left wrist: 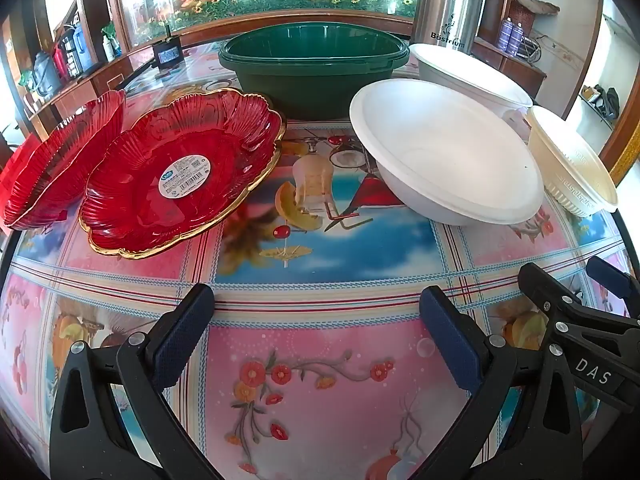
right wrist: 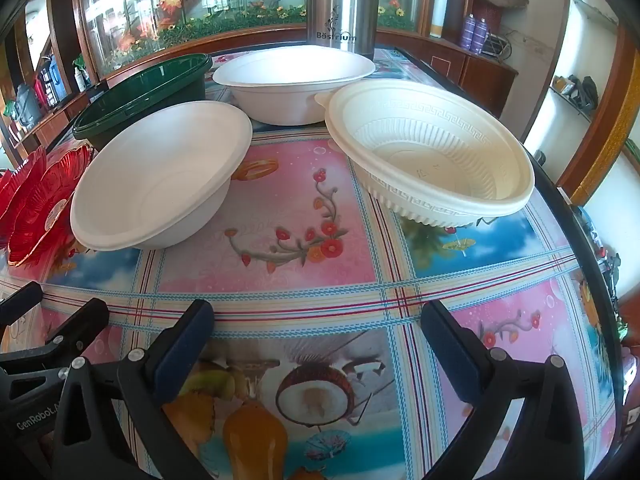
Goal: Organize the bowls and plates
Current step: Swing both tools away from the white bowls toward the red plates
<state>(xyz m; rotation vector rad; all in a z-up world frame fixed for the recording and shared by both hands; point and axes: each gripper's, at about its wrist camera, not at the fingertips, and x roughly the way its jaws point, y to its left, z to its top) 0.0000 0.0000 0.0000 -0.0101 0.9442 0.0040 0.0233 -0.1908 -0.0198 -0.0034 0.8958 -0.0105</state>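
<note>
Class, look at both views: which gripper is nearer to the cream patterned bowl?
Right. The right gripper faces the cream patterned bowl just ahead; for the left gripper it sits far off to the right.

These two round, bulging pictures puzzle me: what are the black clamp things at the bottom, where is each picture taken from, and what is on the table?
There is no robot here. A person holds a hand tool with two fingers in each hand, and each tool carries a wide-angle camera looking forward along its fingers, hence the bulge.

One picture looks out from the left gripper, the other from the right gripper. Both are open and hold nothing.

On the flowered tablecloth lie two red scalloped plates, one overlapping the other, a green basin, two plain white bowls and a cream ribbed bowl. A steel Böstrium flask stands behind them.
</note>
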